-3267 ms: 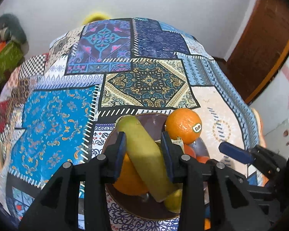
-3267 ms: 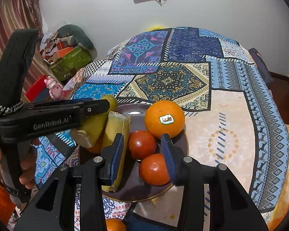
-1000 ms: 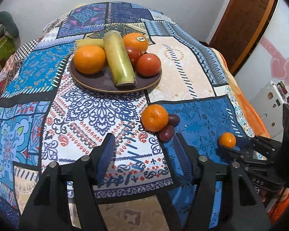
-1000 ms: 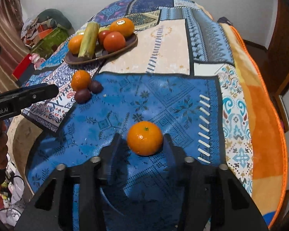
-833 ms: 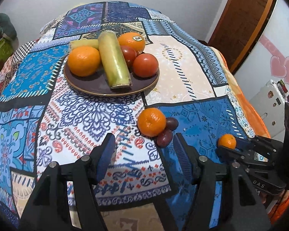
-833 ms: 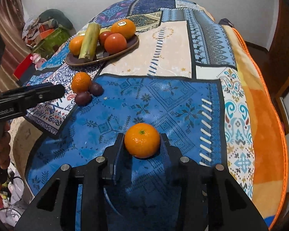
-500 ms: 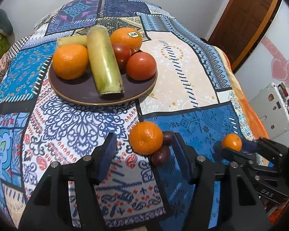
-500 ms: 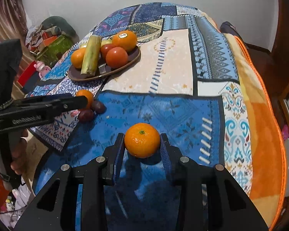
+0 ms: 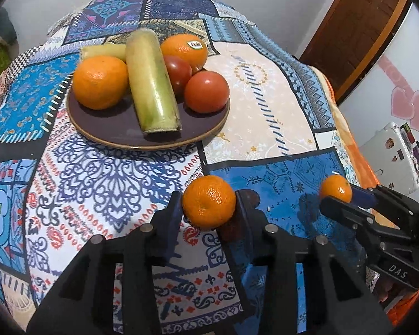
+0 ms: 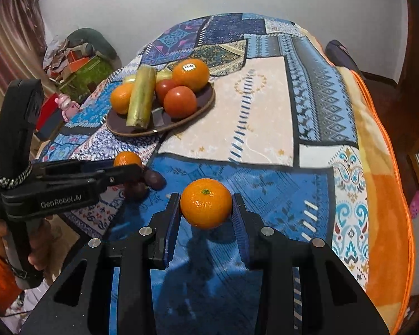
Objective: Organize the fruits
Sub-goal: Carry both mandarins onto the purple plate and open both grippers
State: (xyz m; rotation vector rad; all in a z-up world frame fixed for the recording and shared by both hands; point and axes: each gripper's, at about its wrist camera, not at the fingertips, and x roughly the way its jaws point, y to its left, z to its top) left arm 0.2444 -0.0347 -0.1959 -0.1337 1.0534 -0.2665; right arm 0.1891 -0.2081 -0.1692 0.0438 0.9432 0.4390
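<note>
A small mandarin (image 9: 208,201) rests on the patchwork cloth between the pads of my left gripper (image 9: 208,196). The jaws are closing and both pads touch its sides. Two dark plums (image 10: 153,180) lie right beside it, mostly hidden in the left wrist view. My right gripper (image 10: 206,205) is shut on a second mandarin (image 10: 206,203), held a little above the blue patch with its shadow below. Farther back, a brown plate (image 9: 120,134) holds two oranges, two tomatoes and pale green stalk pieces.
The patchwork cloth (image 10: 265,106) covers a round table that drops away at the near and right edges. A person's hand (image 10: 39,251) holds the left gripper's handle. A white appliance (image 9: 391,156) stands at the right. Clutter (image 10: 81,67) sits on the floor at the far left.
My left gripper moved forward and down to the mandarin beside the plums, and its jaws narrowed onto it. My right gripper rose slightly with its mandarin.
</note>
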